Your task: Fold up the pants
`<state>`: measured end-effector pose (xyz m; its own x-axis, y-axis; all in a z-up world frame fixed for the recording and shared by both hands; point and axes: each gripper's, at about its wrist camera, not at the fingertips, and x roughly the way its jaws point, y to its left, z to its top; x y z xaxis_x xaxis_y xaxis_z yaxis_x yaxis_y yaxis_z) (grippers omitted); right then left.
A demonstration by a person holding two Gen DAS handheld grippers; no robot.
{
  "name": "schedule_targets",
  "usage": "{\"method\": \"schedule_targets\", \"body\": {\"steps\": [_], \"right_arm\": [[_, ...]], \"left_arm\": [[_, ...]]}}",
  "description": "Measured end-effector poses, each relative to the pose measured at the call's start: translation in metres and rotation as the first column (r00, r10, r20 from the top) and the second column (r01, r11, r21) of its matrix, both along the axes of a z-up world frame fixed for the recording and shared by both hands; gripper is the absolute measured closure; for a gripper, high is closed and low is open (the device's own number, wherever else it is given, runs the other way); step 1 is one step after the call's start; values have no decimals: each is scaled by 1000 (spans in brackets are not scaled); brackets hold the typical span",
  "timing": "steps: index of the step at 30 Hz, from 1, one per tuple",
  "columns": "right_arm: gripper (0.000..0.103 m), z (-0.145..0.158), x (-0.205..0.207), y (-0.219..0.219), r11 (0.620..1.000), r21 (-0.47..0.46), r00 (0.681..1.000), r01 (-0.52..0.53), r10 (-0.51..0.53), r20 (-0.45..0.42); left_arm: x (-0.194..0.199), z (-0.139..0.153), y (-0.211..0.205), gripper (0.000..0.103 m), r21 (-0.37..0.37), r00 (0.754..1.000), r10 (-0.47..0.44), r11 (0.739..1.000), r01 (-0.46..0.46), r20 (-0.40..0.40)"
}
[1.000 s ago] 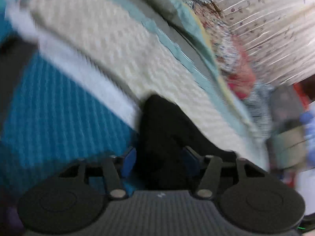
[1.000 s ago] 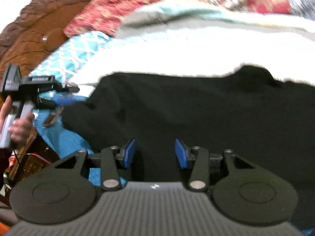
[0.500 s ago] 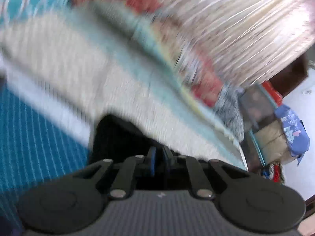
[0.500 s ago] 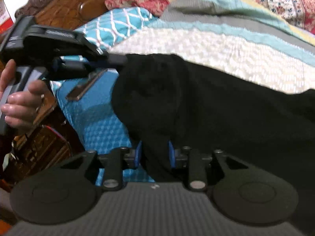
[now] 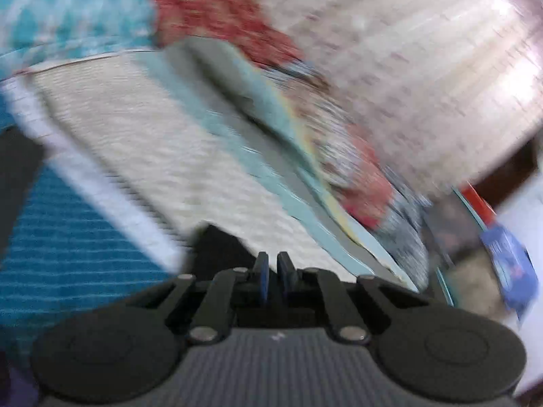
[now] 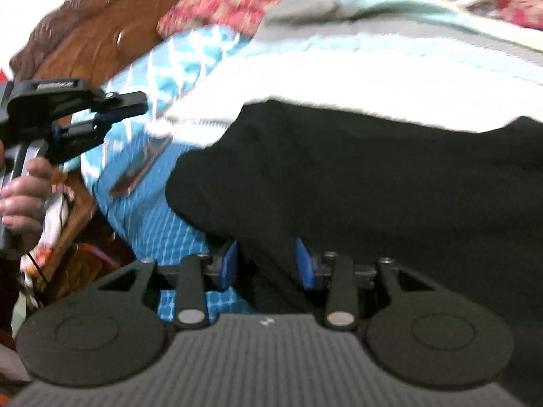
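The black pants lie spread over the bed in the right wrist view. My right gripper is open, its blue pads either side of the pants' near edge. My left gripper is shut, and nothing shows between its pads. It also shows in the right wrist view, held in the air left of the pants and apart from them. In the left wrist view a small black part of the pants shows just left of the fingers. Both views are blurred.
The bed has a cream and teal blanket, a blue patterned sheet and red floral pillows. A carved wooden headboard stands at the left. A pale curtain hangs beyond the bed.
My right gripper has opened and let go of the pants' edge. My left gripper has come away from the pants and stays shut. The pants have dropped back flat on the bed.
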<state>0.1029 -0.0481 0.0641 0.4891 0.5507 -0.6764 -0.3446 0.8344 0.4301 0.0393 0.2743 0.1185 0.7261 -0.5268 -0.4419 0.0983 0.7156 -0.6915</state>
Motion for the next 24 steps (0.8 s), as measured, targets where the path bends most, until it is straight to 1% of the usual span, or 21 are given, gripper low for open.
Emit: {"method": "schedule_targets", "body": {"steps": [2,4,5,6,7,8,9,10,11,12,13,14,15,16,17,18,19,20,21,22,24], "right_arm": [[62,1,-7,-16,998,10,998,65,-65,2],[62,-5,-15,-37,992,10,992,127,-126,-27],[61,-10,-17,-47,986,12,985,166,-165,-61],[61,-19,-17,-55,980,15,975,199,-196,-102],[62,-27,-20,-64,975,3,965,223,-220,-143],[69,-37,-22,-71,968,-20,952,249,-248,-179],[76,-40,-27,-79,963,10,947,268,-262,-186],[76,-38,-32,-87,955,44,941,293,-280,-187],[74,-30,-39,-100,941,78,935,329,-313,-167],[70,-22,-46,-111,928,91,928,362,-349,-132],[67,-13,-54,-126,908,100,912,407,-400,-88],[66,-6,-62,-143,881,111,888,459,-456,-53],[66,1,-72,-161,850,122,858,512,-513,-24],[66,7,-84,-183,809,133,816,572,-578,3],[65,13,-99,-204,763,141,768,631,-640,28],[63,18,-115,-228,708,152,710,690,-702,49],[62,21,-134,-250,648,159,646,745,-760,67],[60,20,-152,-269,579,162,573,799,-815,87],[58,16,-172,-289,497,160,486,853,-868,101],[57,12,-189,-304,417,165,405,894,-909,100],[53,1,-218,-336,282,207,273,937,-959,73]], "left_arm": [[2,-2,-31,97,41,995,-104,994,104,8],[5,-16,-57,96,94,984,-174,980,177,-40],[7,-29,-68,90,151,979,-187,969,197,-79],[8,-44,-77,91,234,978,-165,953,192,-131],[9,-60,-82,93,335,973,-114,925,177,-199],[11,-78,-82,97,395,964,-75,902,174,-253],[7,-91,-73,97,349,965,-72,924,160,-252],[1,-93,-65,97,296,968,-57,946,131,-245],[-1,-90,-61,97,269,964,-46,956,119,-263],[-3,-83,-60,97,269,963,-36,957,111,-268],[-5,-74,-62,97,283,964,-28,953,106,-265],[-6,-65,-66,97,293,966,-27,951,104,-257],[-8,-57,-67,95,294,971,-32,950,104,-239],[-9,-44,-73,95,286,976,-49,952,110,-211],[-11,-32,-79,93,270,981,-70,956,118,-182],[-10,-25,-87,91,259,983,-83,958,124,-165],[-9,-20,-95,89,246,984,-98,960,133,-150],[-8,-16,-105,85,237,983,-112,961,145,-145],[-5,-15,-116,83,228,980,-129,960,161,-148],[-2,-15,-128,82,224,976,-148,957,182,-161],[2,-20,-154,82,232,962,-180,946,227,-205]]}}
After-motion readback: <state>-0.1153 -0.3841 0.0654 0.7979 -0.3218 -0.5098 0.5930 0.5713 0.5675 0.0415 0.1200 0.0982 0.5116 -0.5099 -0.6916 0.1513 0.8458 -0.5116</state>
